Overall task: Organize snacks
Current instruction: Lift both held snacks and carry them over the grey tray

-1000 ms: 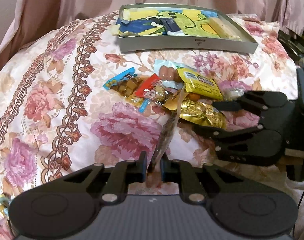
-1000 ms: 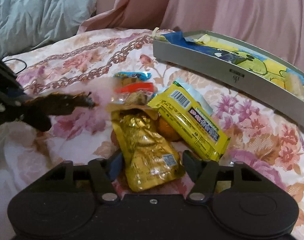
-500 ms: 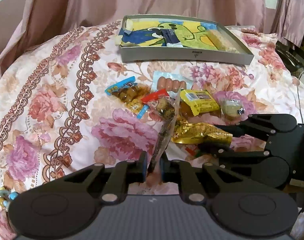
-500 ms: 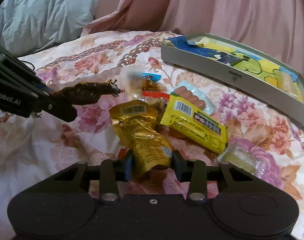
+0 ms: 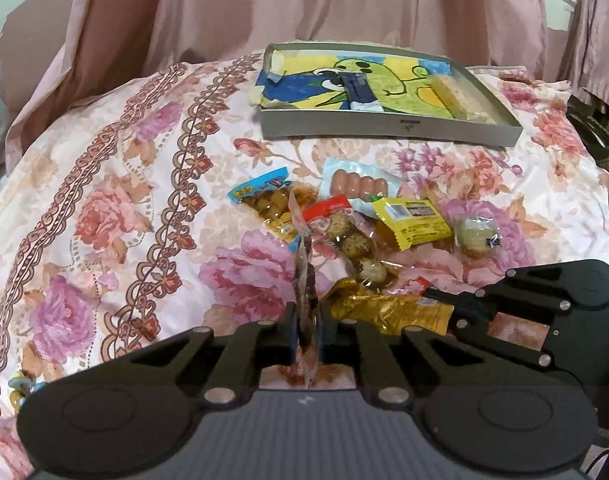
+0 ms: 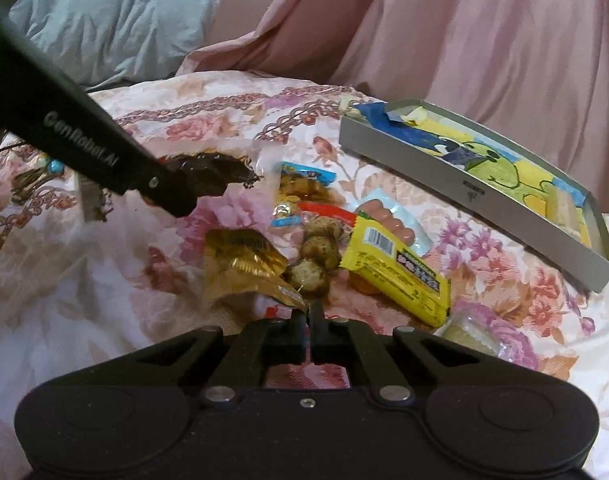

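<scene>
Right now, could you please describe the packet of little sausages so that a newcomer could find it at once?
Start at the grey tray at the far side of the flowered bedspread. Just in front of it lies a heap of snacks. The sausage packet is the heap's nearest item to the tray: pale blue wrapper, a row of pink sausages showing, its corner under the yellow bar.

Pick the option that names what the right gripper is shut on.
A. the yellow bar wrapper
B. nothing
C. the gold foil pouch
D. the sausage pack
C: in the right wrist view the right gripper pinches the corner of the gold foil pouch; the yellow bar wrapper and sausage pack lie untouched.
</scene>
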{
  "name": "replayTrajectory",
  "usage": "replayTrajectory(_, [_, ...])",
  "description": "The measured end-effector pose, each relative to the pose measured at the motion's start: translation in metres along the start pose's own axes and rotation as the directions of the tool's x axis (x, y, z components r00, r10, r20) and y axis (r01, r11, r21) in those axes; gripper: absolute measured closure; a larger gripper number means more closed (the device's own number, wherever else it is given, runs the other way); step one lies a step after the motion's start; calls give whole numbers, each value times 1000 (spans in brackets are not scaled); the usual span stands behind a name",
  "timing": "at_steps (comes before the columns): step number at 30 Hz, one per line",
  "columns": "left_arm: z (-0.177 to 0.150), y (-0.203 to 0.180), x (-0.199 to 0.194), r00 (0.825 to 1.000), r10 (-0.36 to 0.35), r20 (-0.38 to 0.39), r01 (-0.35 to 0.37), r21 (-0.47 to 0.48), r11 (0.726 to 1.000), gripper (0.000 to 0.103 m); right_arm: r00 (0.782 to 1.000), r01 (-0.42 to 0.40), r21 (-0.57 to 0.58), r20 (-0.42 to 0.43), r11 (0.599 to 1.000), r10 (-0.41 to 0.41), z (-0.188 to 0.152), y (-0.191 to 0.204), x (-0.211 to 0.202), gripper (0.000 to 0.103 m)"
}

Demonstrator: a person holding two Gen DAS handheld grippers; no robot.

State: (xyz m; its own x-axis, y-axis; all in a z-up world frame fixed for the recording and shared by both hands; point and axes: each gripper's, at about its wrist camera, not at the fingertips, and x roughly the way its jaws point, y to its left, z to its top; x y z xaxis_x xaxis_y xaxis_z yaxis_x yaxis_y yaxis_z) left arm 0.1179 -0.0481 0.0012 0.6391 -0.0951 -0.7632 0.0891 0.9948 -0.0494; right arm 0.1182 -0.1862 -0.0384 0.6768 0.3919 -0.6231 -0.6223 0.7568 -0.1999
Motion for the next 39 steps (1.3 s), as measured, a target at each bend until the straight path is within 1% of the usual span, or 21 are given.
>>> replayTrajectory(6, [1,5,-1,999,25,21,-25,-13,1000,94,998,28,-40,51,999,-26,1,9,-3,103])
replayTrajectory(10, [7,8,-5,998,34,48,-33,-20,999,94,992,77,-62,101,995,-70,3,10,-8,103])
replayTrajectory(16, [23,7,-8,995,44,89,-43,-18,999,94,978,134,-10,161,991,-131,11,-2,-17,103])
replayTrajectory(22, [50,-2,-5,990,46,132,-45,-6,999,94,952,199,80,220,977,-213,25,-27,-24,103])
replayTrajectory(25, [67,-10,1,987,39,156,-38,-5,999,94,932,238,129,247,963,-264,34,-46,-23,103])
replayTrajectory(29, [94,-22,12,981,21,195,-20,-12,1000,94,899,285,219,278,933,-339,48,-80,-20,103])
replayTrajectory(35, [139,-47,42,970,6,244,-3,-10,1000,94,837,366,318,298,875,-459,58,-131,-14,103])
replayTrajectory(39, [162,-63,70,968,5,252,-4,-6,1000,94,797,407,398,285,822,-533,61,-166,0,103])
